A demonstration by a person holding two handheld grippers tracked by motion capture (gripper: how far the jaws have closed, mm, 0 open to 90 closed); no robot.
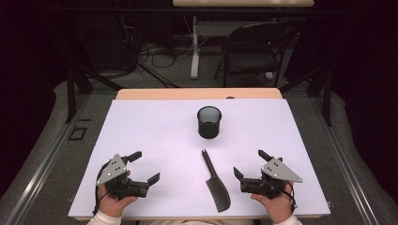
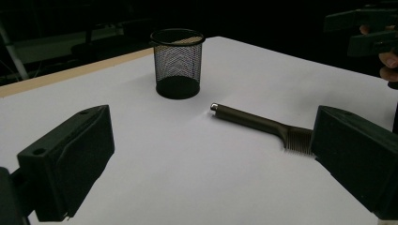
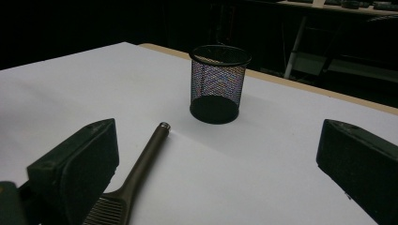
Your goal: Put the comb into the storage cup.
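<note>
A dark comb (image 1: 216, 182) lies flat on the white table sheet (image 1: 155, 131), its thin handle pointing away from me toward a black mesh cup (image 1: 209, 122) that stands upright mid-table. My left gripper (image 1: 144, 167) rests at the near left, open and holding nothing, well left of the comb. My right gripper (image 1: 251, 164) rests at the near right, open and likewise holding nothing. In the left gripper view the comb (image 2: 256, 122) and the cup (image 2: 178, 63) lie ahead between the wide jaws. The right gripper view has the comb handle (image 3: 141, 165) by its left jaw and the cup (image 3: 218, 83) beyond.
A black folding chair (image 1: 253, 49) and a white table leg (image 1: 194, 47) stand on the floor beyond the table's far wooden edge (image 1: 197, 93). Cables trail over the floor at the back left. The person's other hand and gripper (image 2: 371, 33) show at the left gripper view's upper right.
</note>
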